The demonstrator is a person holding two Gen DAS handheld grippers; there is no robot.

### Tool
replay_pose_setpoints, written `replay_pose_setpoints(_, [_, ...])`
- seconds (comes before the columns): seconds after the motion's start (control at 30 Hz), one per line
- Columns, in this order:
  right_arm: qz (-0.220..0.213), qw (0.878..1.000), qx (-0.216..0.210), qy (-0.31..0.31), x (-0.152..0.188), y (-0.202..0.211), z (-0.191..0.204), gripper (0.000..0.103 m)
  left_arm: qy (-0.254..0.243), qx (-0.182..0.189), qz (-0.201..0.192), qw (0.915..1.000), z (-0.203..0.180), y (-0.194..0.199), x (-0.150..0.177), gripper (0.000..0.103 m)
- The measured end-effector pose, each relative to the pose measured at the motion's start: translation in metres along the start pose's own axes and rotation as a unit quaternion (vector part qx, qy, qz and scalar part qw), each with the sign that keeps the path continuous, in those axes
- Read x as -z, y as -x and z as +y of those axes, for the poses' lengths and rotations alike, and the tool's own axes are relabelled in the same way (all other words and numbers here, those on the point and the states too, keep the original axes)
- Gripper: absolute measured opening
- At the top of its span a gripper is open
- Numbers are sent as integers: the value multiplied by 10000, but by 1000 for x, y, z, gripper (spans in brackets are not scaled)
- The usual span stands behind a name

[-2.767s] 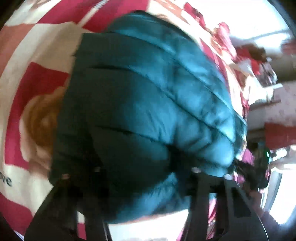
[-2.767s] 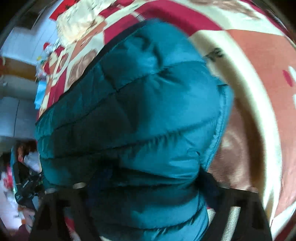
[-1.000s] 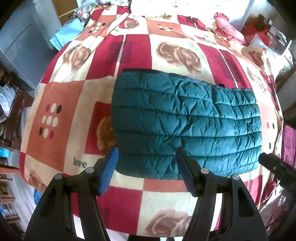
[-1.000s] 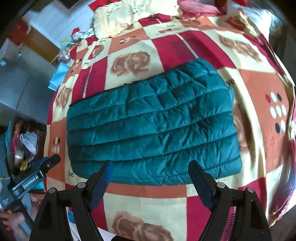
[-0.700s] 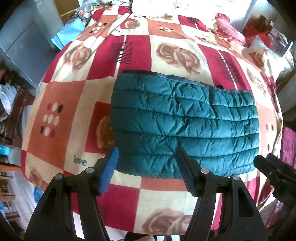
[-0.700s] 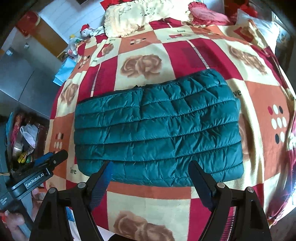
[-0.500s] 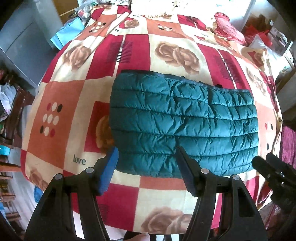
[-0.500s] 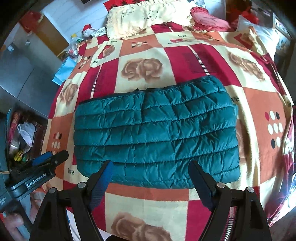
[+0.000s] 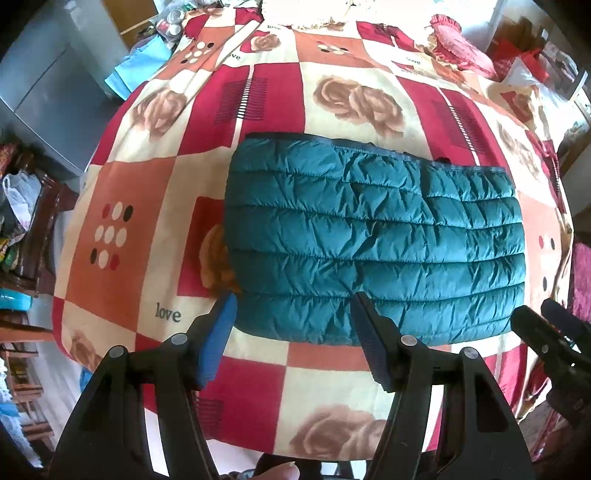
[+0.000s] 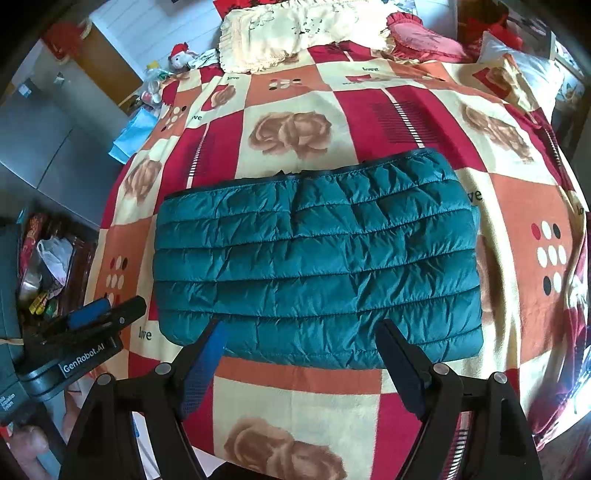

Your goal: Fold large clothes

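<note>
A teal quilted puffer jacket [image 9: 373, 243] lies folded into a flat rectangle on the bed; it also shows in the right wrist view [image 10: 317, 258]. My left gripper [image 9: 291, 306] is open and empty, held above the bed near the jacket's front edge. My right gripper [image 10: 301, 332] is open and empty, also near the front edge. The left gripper shows at the lower left of the right wrist view [image 10: 99, 314]. The right gripper shows at the right edge of the left wrist view [image 9: 546, 325].
The bed has a red, orange and cream checked blanket [image 10: 295, 402] with rose prints. Pillows [image 10: 295, 29] lie at the head. A grey cabinet [image 10: 44, 147] and cluttered shelves [image 10: 40, 266] stand to the left. Red cushions [image 9: 461, 55] lie at the far right.
Both grippers let go of the jacket and pulled back and up from it. In the last second the views hardly shift.
</note>
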State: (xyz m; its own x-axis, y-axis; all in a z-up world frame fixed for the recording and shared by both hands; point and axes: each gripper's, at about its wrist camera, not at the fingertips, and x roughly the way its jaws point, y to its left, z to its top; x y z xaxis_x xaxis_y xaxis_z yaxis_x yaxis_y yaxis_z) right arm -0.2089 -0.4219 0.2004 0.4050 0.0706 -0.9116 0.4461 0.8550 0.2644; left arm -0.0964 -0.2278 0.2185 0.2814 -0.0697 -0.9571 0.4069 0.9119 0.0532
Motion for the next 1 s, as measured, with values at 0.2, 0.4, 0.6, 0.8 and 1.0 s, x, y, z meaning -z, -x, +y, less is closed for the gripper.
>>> replay_pose_setpoints(0.2, [37,10000,-19,-75,-3,1,-4,81,123,74,17,9999,4,0,0,64])
replay_pose_setpoints(0.4, [42,10000,-7,-86,-3,1,-5,81,243,47,36,9997,11,-2,-1,64])
replay_pose_setpoints(0.6, [62,9999,-14,-112,-2,-2,-4,81,200,-144,69,9997,11,-4,0,64])
replay_pose_setpoints(0.8, [72,9999,-27,-132,-1,-2,-3,81,177,-161,112,9997,9,-7,2,64])
replay_pose_setpoints(1.0, [93,9998,-35,-160,0,-3,-4,81,166,-137,105,9997,7,-6,2,64])
